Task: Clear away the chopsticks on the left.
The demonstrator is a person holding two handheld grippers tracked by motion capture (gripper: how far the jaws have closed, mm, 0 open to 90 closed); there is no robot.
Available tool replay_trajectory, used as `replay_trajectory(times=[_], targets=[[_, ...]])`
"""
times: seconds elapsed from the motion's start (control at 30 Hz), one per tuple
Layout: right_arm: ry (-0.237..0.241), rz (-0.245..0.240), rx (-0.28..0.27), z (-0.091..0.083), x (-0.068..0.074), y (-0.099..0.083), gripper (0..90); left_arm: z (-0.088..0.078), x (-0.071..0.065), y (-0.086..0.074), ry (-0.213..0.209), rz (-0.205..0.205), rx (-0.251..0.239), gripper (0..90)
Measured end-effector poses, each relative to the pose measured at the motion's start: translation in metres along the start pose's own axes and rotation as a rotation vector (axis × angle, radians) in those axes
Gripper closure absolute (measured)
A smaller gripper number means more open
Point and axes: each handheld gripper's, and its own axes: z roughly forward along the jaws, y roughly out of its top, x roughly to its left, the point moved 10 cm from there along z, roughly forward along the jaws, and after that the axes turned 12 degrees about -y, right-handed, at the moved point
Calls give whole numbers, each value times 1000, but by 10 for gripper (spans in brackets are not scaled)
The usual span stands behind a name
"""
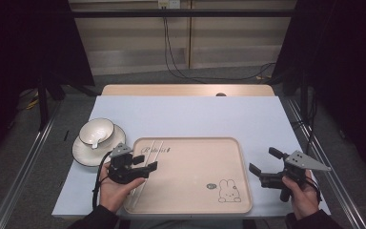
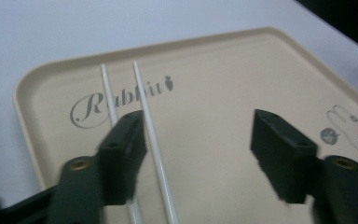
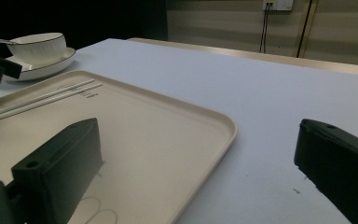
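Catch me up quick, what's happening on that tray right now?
A person holds a claw in each hand. The left claw hangs over the left side of the beige tray, jaws apart, with two white chopsticks lying on the tray beneath it, not gripped. The right claw waits open off the tray's right edge with nothing between its jaws. A bowl with a spoon in it sits on a saucer beside the tray.

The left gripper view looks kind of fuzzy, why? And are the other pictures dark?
In the left gripper view the black tongs are close and blurry, while the white chopsticks and tray look sharper. The right gripper view is dim, with its tongs in shadow. The high view is evenly lit on the table, dark at both sides.
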Motion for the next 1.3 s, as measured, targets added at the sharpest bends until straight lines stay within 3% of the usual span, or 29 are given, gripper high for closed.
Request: replay_trajectory(times=[0.03, 0.1, 0.13, 0.17, 0.2, 0.23, 0.27, 0.33, 0.47, 0.57, 0.6, 0.7, 0.77, 0.97, 1.17, 1.2, 1.3], targets=[[2, 6, 0, 0, 1, 0, 6, -3, -1, 2, -21, -31, -11, 287], [1, 10, 1, 0, 1, 0, 6, -7, 0, 3, -24, -34, -16, 210], [1, 6, 1, 0, 0, 0, 6, -14, -4, 6, -40, -4, -29, 179], [1, 6, 1, 0, 0, 0, 6, -14, -4, 6, -40, -4, -29, 178], [2, 3, 4, 0, 0, 0, 6, -23, -4, 9, -26, 89, -66, 160], [-1, -2, 3, 0, 0, 0, 6, -28, -3, 11, -16, 121, -80, 122], [1, 2, 2, 0, 0, 0, 6, -33, -2, 12, -6, 136, -93, 111], [0, 2, 1, 0, 0, 0, 6, -43, -2, 15, -28, 150, -116, 94], [0, 4, 4, 0, 0, 0, 6, -61, 3, 17, -5, 193, -139, 41], [-3, 3, 2, 0, 0, 0, 6, -69, 7, 17, 17, 197, -148, 35], [-4, 1, -2, 0, -1, 0, 6, -79, 12, 17, 46, 209, -160, 36], [-6, 10, -5, 0, -1, 1, 6, -88, 14, 15, 42, 201, -178, 29], [-4, 12, -5, 0, 0, 1, 6, -101, 19, 11, 64, 225, -193, 28], [-9, -1, -14, -1, -2, 1, 5, -124, 24, -2, 80, 201, -214, 25], [-14, 5, -20, -1, -2, 1, 4, -134, 25, -9, 61, 194, -254, 24], [-12, 1, -19, -1, -3, 1, 4, -139, 29, -14, 72, 171, -254, 24], [-24, 6, -32, -2, -4, 3, 4, -146, 33, -17, 78, 163, -278, 24]])
